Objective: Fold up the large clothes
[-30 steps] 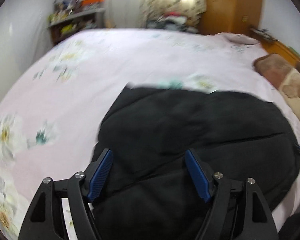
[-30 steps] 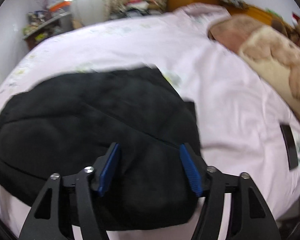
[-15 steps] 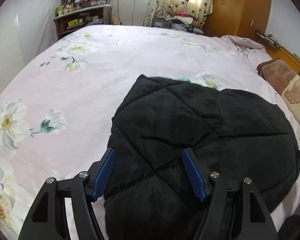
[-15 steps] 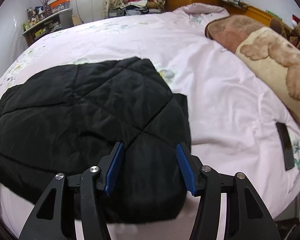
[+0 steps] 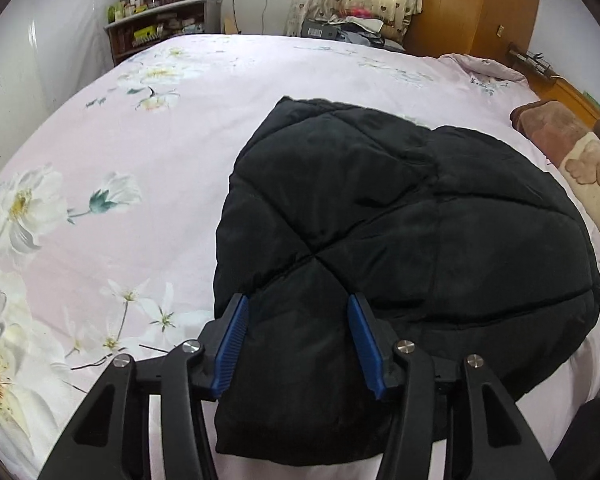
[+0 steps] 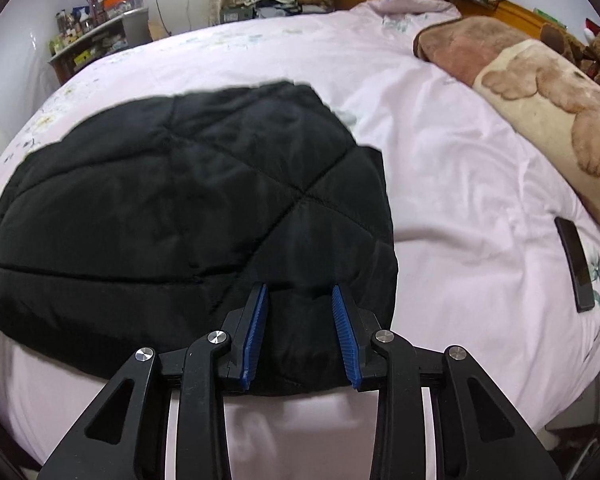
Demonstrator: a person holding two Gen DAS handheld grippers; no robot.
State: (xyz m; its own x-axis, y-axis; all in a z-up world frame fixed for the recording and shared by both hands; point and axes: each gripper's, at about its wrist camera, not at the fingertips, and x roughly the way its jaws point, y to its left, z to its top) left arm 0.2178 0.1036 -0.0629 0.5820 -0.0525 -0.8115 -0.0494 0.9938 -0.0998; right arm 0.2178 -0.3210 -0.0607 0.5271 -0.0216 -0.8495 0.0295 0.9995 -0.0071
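We note a black quilted jacket (image 5: 400, 216) lying folded into a thick bundle on the bed (image 5: 148, 152), near its front edge, on a pink sheet printed with white flowers.

Left gripper (image 5: 298, 340) — angled down over the jacket's near left corner. Its jaws have just been closing; the padded corner bulges between the blue pads (image 5: 230, 344), but we cannot tell whether they press the cloth yet.

Right gripper (image 6: 300, 330) — angled down over the near right corner of the same bundle (image 6: 188, 200). Its jaws have also just been closing and stand narrower than the left pair, with a fold of black fabric between them; whether the grip is firm we cannot tell.

To the right of the jacket a flat dark device (image 6: 575, 268) lies on the sheet, well apart from it. A brown and cream blanket with a bear pattern (image 6: 540, 92) sits along the bed's right side. A cluttered shelf (image 5: 160, 24) stands by the far wall.
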